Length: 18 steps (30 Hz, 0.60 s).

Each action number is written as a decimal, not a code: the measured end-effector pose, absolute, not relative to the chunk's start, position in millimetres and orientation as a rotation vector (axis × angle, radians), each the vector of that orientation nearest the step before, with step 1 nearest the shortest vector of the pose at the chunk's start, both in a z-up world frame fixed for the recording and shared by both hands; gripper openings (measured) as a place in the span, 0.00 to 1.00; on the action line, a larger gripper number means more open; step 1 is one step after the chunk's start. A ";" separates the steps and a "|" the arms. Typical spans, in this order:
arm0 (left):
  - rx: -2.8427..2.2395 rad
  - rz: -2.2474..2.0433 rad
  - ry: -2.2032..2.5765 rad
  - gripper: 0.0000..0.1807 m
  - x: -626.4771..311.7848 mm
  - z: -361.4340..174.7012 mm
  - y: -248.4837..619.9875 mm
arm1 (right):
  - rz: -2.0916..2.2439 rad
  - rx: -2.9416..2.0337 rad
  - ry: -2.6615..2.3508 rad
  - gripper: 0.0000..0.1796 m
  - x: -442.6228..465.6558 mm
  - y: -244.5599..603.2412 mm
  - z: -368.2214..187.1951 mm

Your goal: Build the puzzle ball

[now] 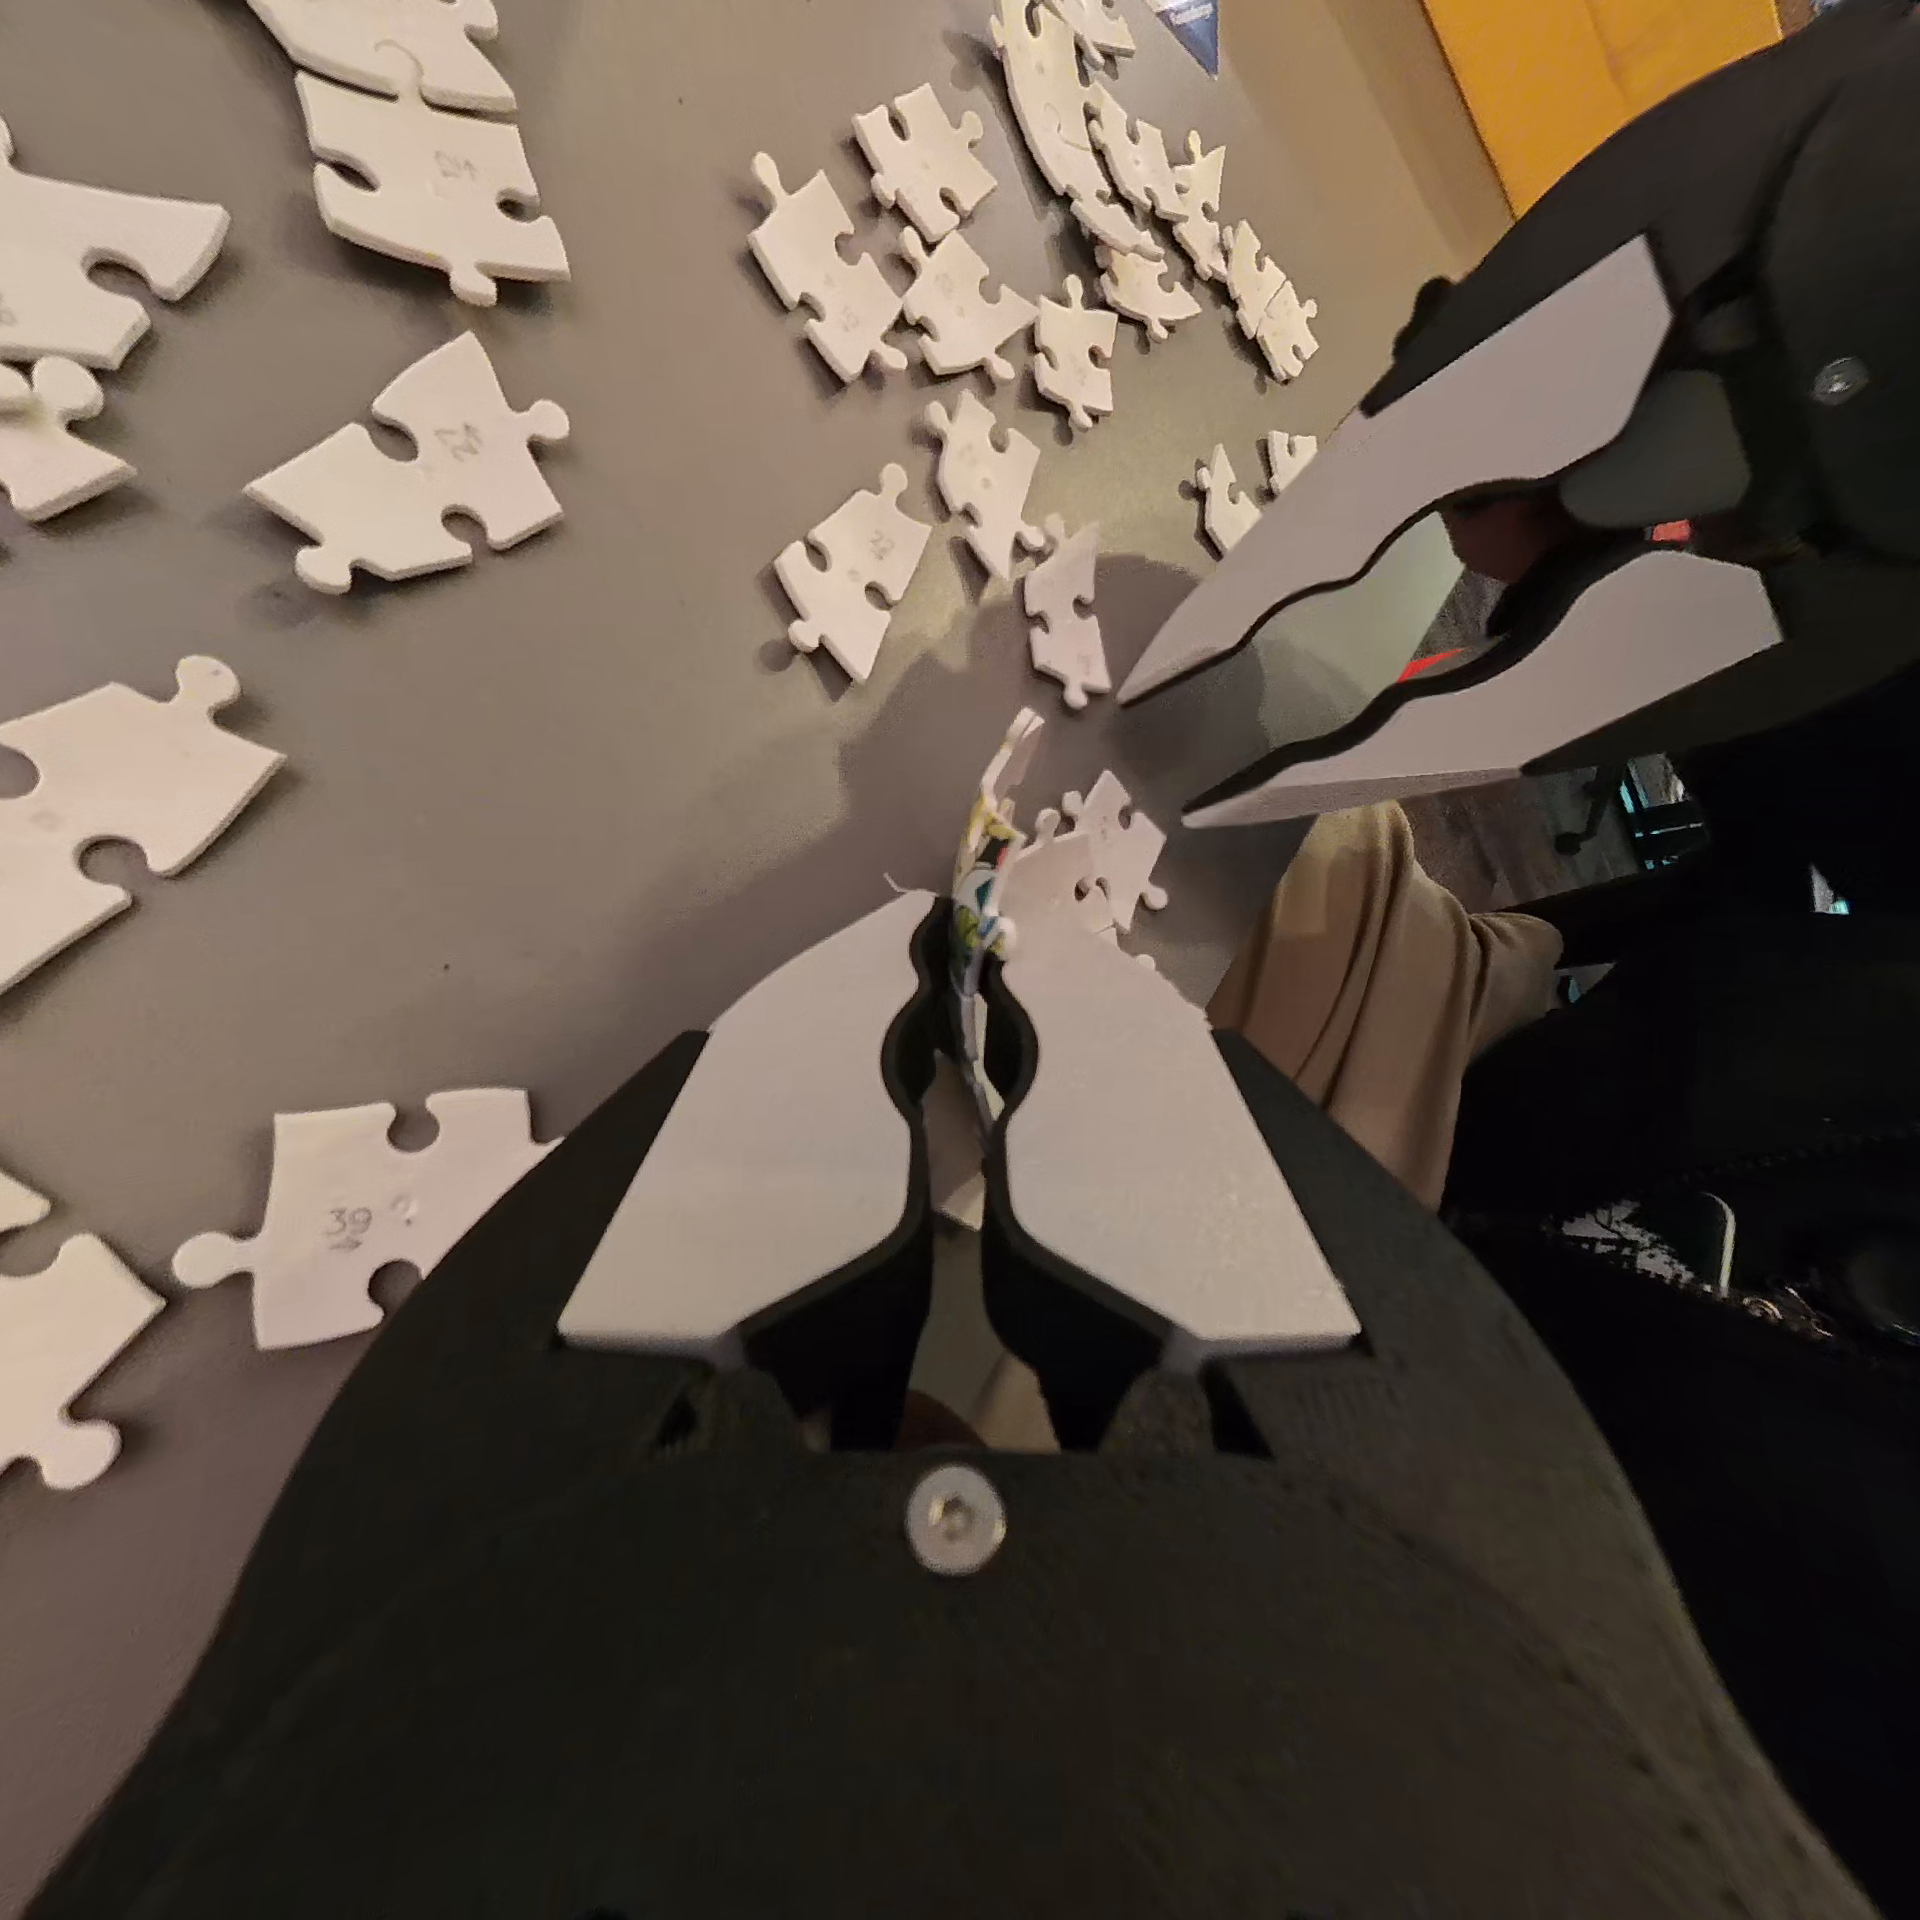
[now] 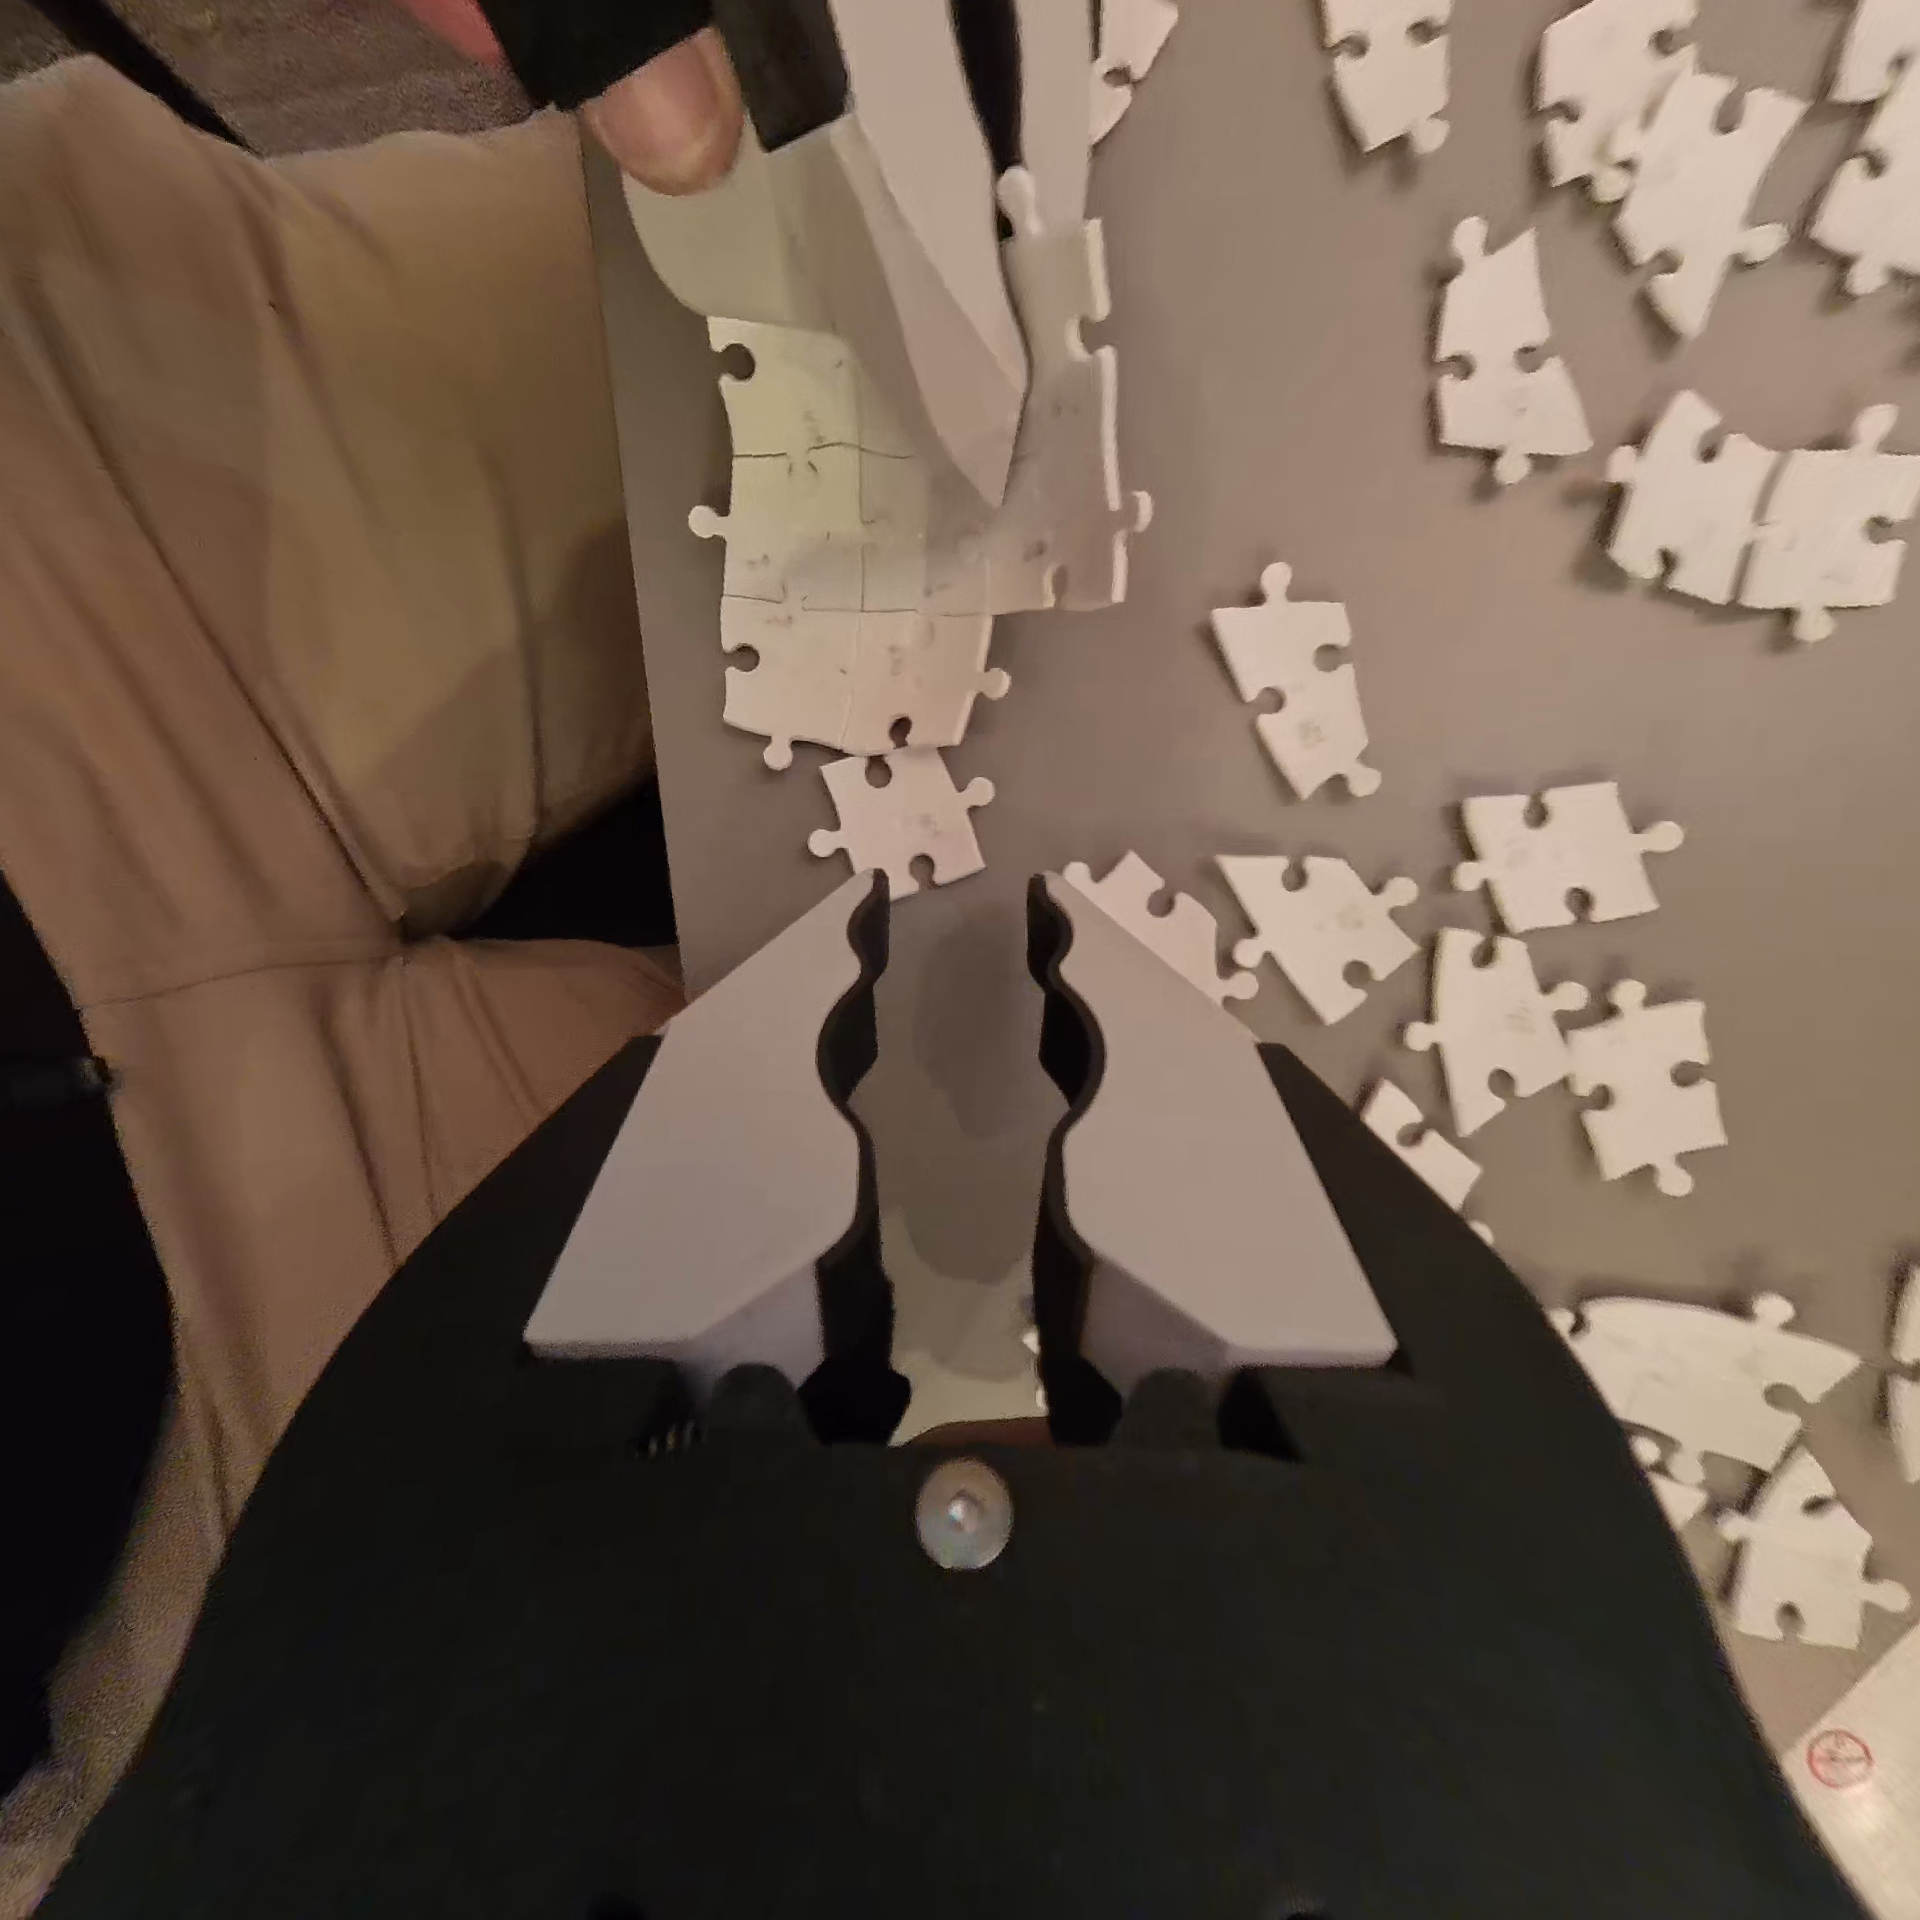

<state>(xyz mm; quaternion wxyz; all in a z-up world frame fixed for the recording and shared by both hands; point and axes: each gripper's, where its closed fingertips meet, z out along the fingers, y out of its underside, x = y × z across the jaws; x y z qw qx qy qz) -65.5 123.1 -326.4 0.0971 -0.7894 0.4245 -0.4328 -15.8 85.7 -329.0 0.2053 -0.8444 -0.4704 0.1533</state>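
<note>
I am clamping my left gripper (image 1: pixel 961 940) on the edge of the joined puzzle section (image 2: pixel 831 582), holding it steady at the near edge of the grey table (image 1: pixel 623 727) so another piece can be pressed in. My right gripper (image 2: pixel 956 894) is hovering with its jaws apart and empty, just beside a loose piece (image 2: pixel 906 826) lying under the section, probably next to join.

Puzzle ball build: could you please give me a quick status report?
Left gripper shut on assembled puzzle section, near table edge. Right gripper open, empty, just short of a loose piece. Many loose pieces spread on grey table; nothing blocking.
</note>
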 end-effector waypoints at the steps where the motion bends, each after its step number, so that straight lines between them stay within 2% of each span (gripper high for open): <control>1: -2.337 -1.280 1.258 0.02 -65.5 -326.4 123.2 | 0.442 -2.357 -1.332 0.15 -17.3 84.5 -330.5; 4: -2.337 -1.275 1.257 0.02 -65.2 -326.3 123.1 | 0.467 -2.365 -1.369 0.15 -23.9 84.9 -338.1; 13: -2.335 -1.272 1.252 0.02 -65.9 -326.2 123.4 | 0.515 -2.394 -1.219 0.00 -23.5 86.9 -336.7; 18: -2.336 -1.274 1.247 0.02 -65.5 -326.5 123.5 | 0.565 -2.420 -1.073 0.00 -17.7 84.0 -337.7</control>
